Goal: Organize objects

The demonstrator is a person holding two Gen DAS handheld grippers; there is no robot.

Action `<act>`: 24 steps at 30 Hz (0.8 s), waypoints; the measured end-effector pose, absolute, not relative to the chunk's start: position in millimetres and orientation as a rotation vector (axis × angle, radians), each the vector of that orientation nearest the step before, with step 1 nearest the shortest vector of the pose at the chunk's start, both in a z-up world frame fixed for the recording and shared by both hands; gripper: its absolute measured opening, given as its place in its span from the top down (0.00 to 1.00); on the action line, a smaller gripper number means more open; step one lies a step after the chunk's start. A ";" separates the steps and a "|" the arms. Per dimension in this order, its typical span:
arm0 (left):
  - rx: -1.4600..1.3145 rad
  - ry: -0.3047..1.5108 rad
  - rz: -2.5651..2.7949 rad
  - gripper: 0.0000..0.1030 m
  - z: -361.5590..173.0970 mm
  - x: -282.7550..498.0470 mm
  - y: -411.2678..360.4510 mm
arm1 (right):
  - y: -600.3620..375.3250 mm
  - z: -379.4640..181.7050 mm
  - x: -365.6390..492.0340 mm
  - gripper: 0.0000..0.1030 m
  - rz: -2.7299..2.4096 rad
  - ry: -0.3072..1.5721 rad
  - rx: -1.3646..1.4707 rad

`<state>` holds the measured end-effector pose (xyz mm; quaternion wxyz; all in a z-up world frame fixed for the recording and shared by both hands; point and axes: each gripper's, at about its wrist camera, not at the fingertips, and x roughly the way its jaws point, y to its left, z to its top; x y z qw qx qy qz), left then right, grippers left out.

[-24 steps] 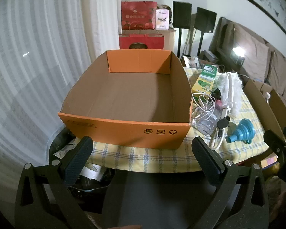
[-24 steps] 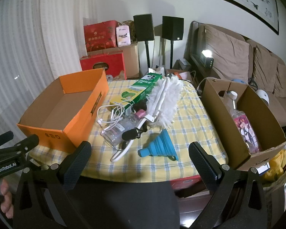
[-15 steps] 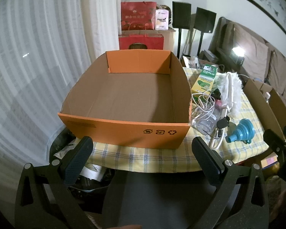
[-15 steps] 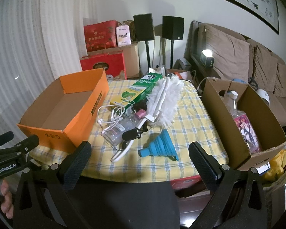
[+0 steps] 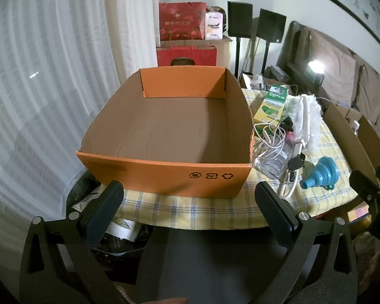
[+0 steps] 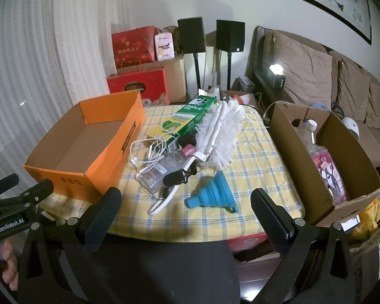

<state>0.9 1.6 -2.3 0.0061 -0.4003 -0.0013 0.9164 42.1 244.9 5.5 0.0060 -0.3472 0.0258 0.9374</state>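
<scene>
Left gripper [image 5: 188,204] and right gripper [image 6: 186,209], both with fingers spread wide and nothing between them, held short of the near edge of the checked tablecloth [image 6: 255,162]. The left faces the orange box [image 5: 164,174], whose floor shows bare (no item yet placed). The right faces the loose pile at mid-table: blue funnel [image 6: 214,195] nearest, then a clear bottle [image 6: 164,167] with a black clip [image 6: 174,177] lying on it, tangled white earphones [image 6: 149,152], a white duster [image 6: 223,131] and a green toothpaste carton [image 6: 187,119] farthest. At the right edge stands a brown box [image 6: 301,167] already holding a bottle and a pink packet. Judged progress: early. The pile remains untouched on the cloth, so nearly all sorting is still to do; which box each item belongs in cannot be told.
</scene>
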 end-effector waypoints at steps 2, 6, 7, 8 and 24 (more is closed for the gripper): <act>-1.251 -0.002 2.868 0.00 -2.4 0.6 1.9 | 245.7 5.8 42.2 0.00 2.935 0.081 -1.086; -1.242 -0.002 2.869 0.00 -2.1 0.4 0.5 | 240.7 3.8 40.4 0.00 2.935 0.083 -1.082; -1.239 0.001 2.871 0.00 -1.6 0.2 0.5 | 240.2 3.5 40.5 0.00 2.933 0.083 -1.082; -1.235 0.003 2.872 0.00 -1.6 0.1 0.7 | 241.0 4.0 40.5 0.00 2.934 0.081 -1.082; -1.221 -0.022 2.842 0.00 -17.3 -9.1 -3.4 | 260.6 -25.1 24.7 0.00 2.876 0.220 -1.180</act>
